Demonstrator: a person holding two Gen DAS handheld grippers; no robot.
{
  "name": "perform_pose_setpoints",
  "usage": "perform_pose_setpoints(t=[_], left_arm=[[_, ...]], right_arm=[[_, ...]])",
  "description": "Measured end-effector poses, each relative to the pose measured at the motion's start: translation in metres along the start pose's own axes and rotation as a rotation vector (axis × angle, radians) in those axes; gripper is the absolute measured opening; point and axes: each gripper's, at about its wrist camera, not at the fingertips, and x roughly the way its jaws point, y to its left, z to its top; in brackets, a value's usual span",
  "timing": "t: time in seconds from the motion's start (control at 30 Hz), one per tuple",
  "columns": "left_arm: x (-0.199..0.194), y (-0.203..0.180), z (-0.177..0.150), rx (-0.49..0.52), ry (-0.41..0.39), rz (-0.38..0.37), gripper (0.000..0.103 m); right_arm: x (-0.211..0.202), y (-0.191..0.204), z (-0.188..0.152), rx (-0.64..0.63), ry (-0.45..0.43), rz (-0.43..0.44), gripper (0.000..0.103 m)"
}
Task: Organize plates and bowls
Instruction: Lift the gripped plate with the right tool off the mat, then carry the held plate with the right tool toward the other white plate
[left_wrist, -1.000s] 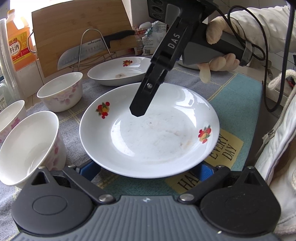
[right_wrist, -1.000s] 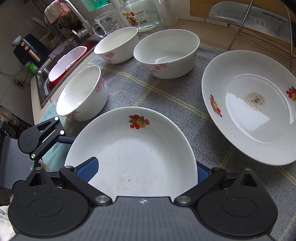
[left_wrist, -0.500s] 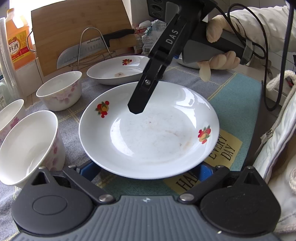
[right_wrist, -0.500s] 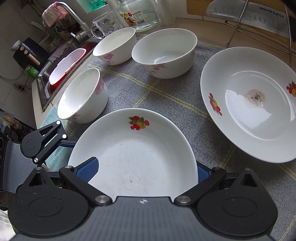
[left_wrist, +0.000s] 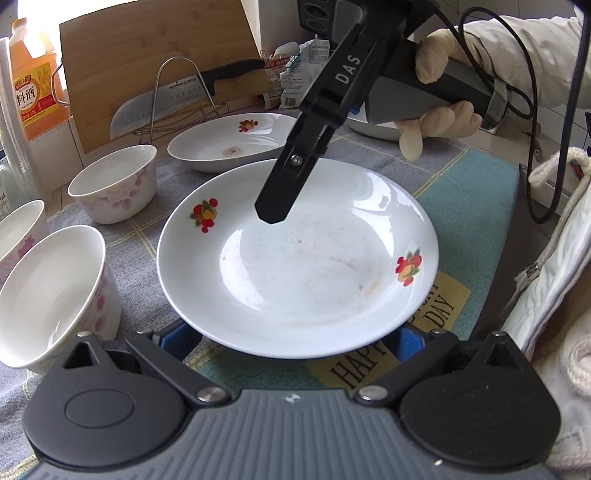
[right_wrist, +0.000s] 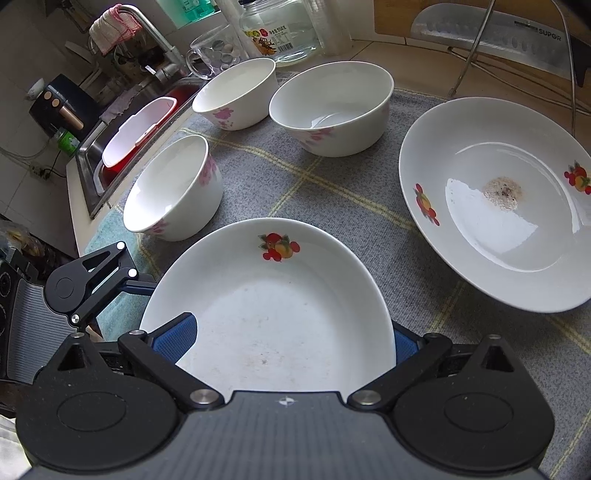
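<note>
plate (left_wrist: 295, 266) first, nearest both cameras: a shallow white dish with fruit decals and faint smears, sitting low over the grey checked mat (right_wrist: 332, 192). whether it rests on the mat or is raised cannot be told. the left gripper (left_wrist: 295, 343) has its blue pads spread to either side under the plate's near rim, and the right gripper (right_wrist: 291, 343) stands the same way at the opposite rim, one pad showing on the inside of the dish; whether either set is actually pinching the rim cannot be told. beyond lie a second plate (right_wrist: 498, 206) with a brown crumb patch, and three floral bowls (right_wrist: 173, 192), (right_wrist: 236, 94), (right_wrist: 332, 107) near the sink (right_wrist: 96, 166). farther back, a cleaver (left_wrist: 159, 107) leans on a wire stand before a wooden board.

likely step: lifting this plate to stack it on the other. to do it well, both sides should rise level, travel above the far rim, and set down centred so china does not clash.
</note>
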Motion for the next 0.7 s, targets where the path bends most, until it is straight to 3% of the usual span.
perform_pose_setpoints(t=[0.7], left_arm=[[-0.006,-0.022,0.011,-0.007,-0.001,0.014,0.102]], right_arm=[[-0.027,-0.003,-0.017,-0.039,-0.019,0.012,0.103]])
